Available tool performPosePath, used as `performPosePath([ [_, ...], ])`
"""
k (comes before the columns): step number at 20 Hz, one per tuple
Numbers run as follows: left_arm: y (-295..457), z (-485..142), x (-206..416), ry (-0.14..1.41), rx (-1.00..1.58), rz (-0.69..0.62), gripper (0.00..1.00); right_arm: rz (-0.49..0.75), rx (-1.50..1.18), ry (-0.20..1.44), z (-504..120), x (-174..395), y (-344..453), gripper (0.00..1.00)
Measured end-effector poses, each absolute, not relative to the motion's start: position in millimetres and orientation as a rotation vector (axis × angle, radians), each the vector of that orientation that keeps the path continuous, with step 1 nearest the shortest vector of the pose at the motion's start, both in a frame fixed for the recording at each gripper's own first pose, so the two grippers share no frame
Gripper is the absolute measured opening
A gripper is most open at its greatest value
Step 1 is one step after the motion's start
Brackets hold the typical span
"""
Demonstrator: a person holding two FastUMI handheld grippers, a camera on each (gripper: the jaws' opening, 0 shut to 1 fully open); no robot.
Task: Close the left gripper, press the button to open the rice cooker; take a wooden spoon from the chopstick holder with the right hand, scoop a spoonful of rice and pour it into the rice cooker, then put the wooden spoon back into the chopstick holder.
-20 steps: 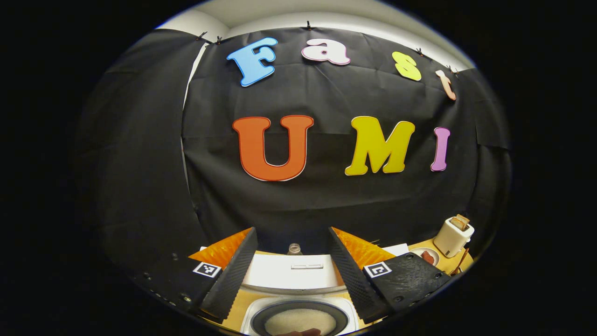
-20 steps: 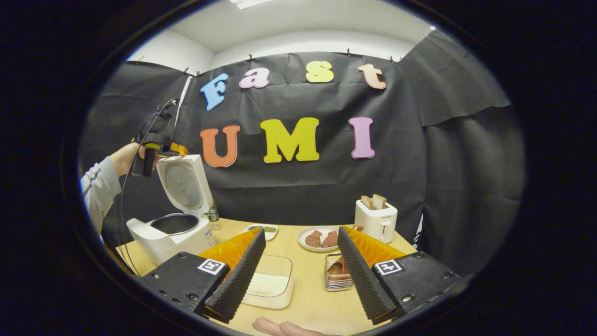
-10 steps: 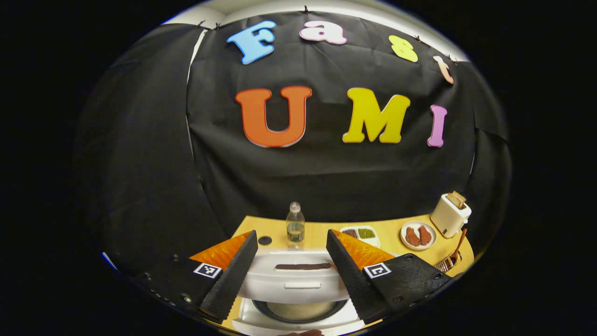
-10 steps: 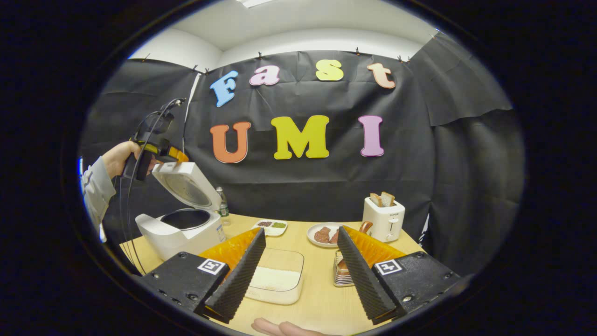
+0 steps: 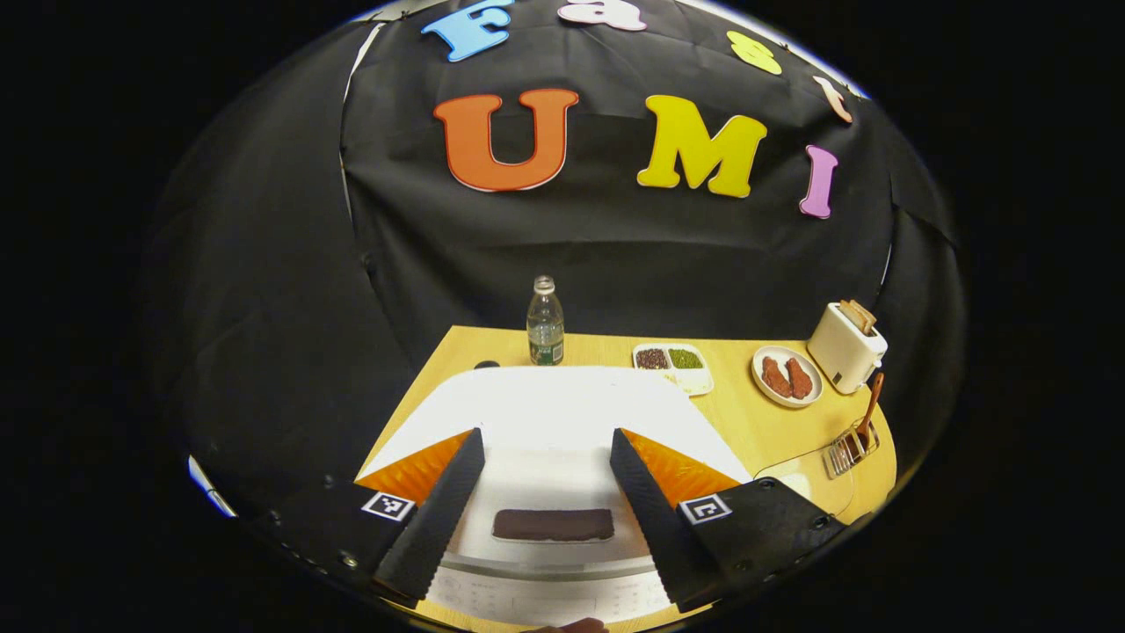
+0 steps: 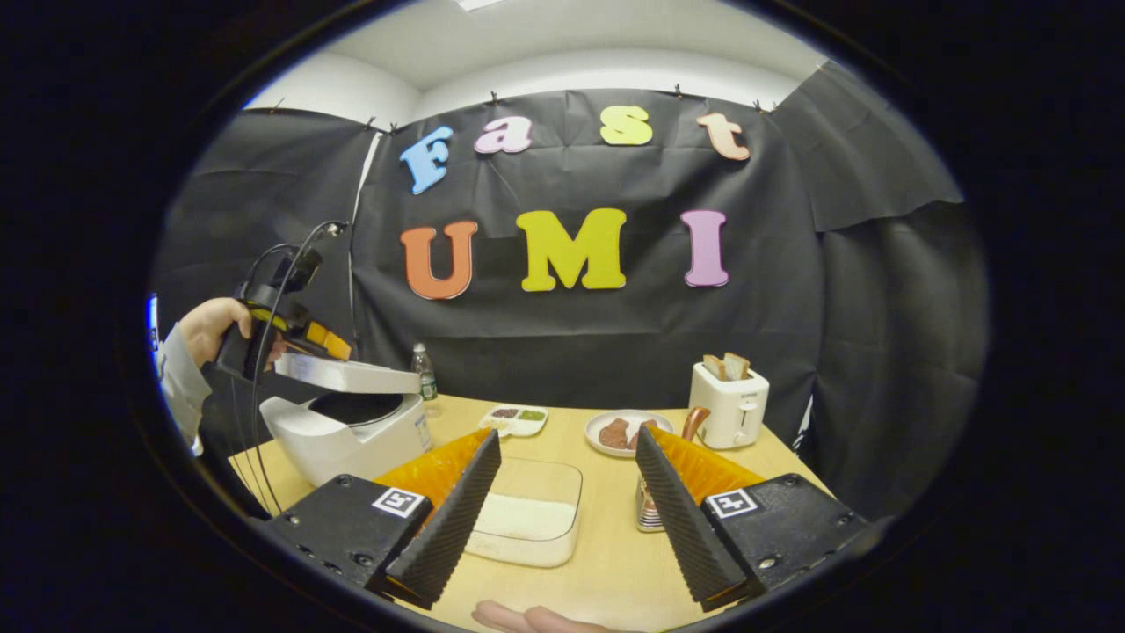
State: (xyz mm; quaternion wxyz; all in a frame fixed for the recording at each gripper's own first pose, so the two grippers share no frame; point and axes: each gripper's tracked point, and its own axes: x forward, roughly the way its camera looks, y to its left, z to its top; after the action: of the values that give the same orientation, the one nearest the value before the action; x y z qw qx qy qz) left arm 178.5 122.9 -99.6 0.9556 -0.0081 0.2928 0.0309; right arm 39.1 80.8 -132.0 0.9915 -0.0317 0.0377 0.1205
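Both hand-held grippers released: left [image 5: 538,501] over rice cooker [image 5: 562,422] lid, right [image 6: 562,505]; no writing legible

I see even overhead light, ceiling panel glare top of right gripper view; strong fisheye bending at edges; focus sharp, shadows soft.

No legible text: the rice cooker [image 5: 562,431] panel print and the water bottle [image 5: 545,322] label are too small to read.
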Motion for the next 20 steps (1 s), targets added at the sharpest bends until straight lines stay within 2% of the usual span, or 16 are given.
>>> performPosePath([
  [6,124.6,-130.5,139.5,0.705,-0.025,0.041,0.95,0.258,-0.076,0.095,-144.2,39.8,86.5,1.00],
  [8,124.3,-134.4,133.9,0.691,-0.023,0.036,0.95,0.257,-0.060,0.103,-146.2,41.9,84.4,1.00],
  [20,122.6,-134.0,110.1,0.425,-0.019,0.070,0.95,0.247,0.004,0.132,-159.3,48.8,80.4,1.00],
])
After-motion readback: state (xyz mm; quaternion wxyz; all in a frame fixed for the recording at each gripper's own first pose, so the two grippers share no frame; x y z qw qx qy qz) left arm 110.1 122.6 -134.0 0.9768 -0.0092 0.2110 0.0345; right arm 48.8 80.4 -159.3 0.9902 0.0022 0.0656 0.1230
